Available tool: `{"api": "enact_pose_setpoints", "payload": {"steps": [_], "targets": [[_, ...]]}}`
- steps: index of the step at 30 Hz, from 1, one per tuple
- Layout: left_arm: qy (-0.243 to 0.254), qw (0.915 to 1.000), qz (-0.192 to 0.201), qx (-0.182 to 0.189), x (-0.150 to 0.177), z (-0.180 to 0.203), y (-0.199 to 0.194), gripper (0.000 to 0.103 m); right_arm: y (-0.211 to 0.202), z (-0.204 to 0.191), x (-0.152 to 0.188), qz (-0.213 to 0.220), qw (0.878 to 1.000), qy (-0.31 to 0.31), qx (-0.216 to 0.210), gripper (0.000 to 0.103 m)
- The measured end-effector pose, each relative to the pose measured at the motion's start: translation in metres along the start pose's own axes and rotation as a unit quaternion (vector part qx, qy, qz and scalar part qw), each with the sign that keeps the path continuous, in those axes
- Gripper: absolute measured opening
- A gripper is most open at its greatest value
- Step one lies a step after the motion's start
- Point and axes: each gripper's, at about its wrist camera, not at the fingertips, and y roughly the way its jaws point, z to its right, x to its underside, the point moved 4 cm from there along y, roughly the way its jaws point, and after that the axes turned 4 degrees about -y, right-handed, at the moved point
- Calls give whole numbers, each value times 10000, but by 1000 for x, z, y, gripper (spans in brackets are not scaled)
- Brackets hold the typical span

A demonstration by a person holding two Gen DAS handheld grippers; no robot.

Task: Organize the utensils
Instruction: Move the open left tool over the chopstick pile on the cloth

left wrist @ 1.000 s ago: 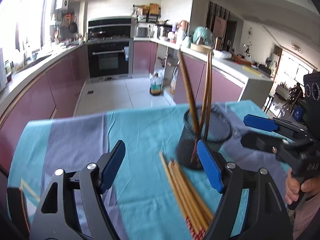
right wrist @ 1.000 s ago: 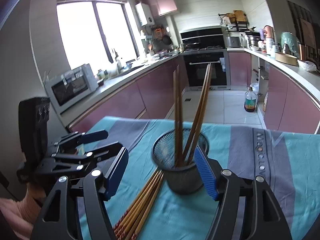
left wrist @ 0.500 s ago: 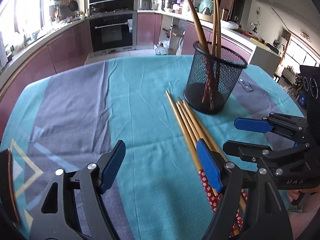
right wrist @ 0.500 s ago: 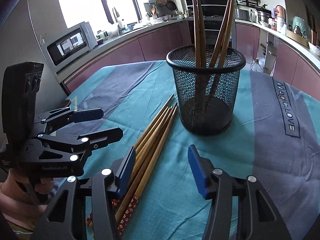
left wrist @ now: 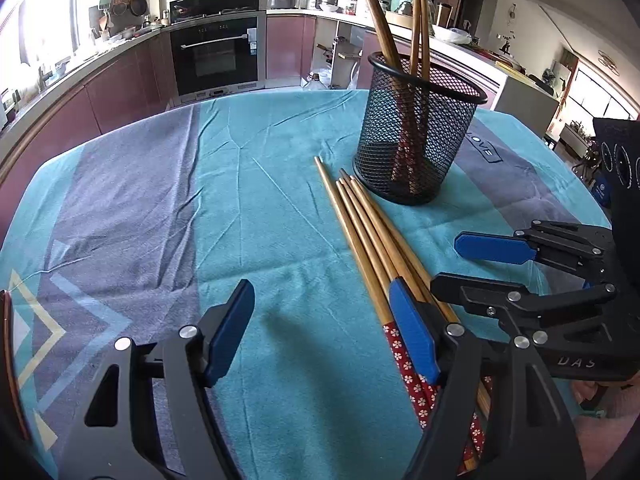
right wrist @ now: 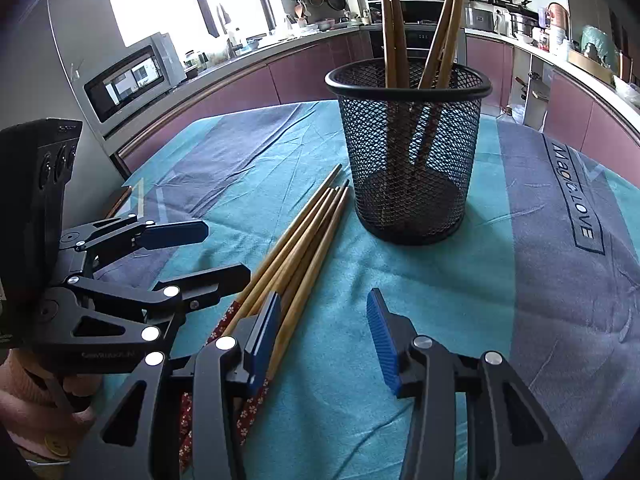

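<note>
Both grippers, left [left wrist: 322, 330] and right [right wrist: 322, 340], gape empty over loose chopsticks [left wrist: 368, 240] lying beside the mesh holder [left wrist: 420, 136]; a careless pinch could scatter the bundle.

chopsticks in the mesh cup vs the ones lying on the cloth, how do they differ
The chopsticks in the mesh cup stand nearly upright, leaning in two pairs against the rim; the loose chopsticks lie flat on the cloth as one bundle beside the cup. The standing ones have their patterned ends down inside the mesh; the loose ones show red flowered ends near both open grippers. Both sets are the same tan wood.
</note>
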Motion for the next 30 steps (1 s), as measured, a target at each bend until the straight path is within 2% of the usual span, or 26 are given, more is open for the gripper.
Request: {"api": "enact_pose_setpoints", "payload": {"steps": [24, 30], "targets": [[36, 9999, -65, -83, 0, 4, 7, 64, 9, -9, -1, -85, 9997, -152, 165, 39], [25, 9999, -70, -115, 2, 4, 6, 62, 11, -8, 0, -144, 9991, -239, 318, 30]]}}
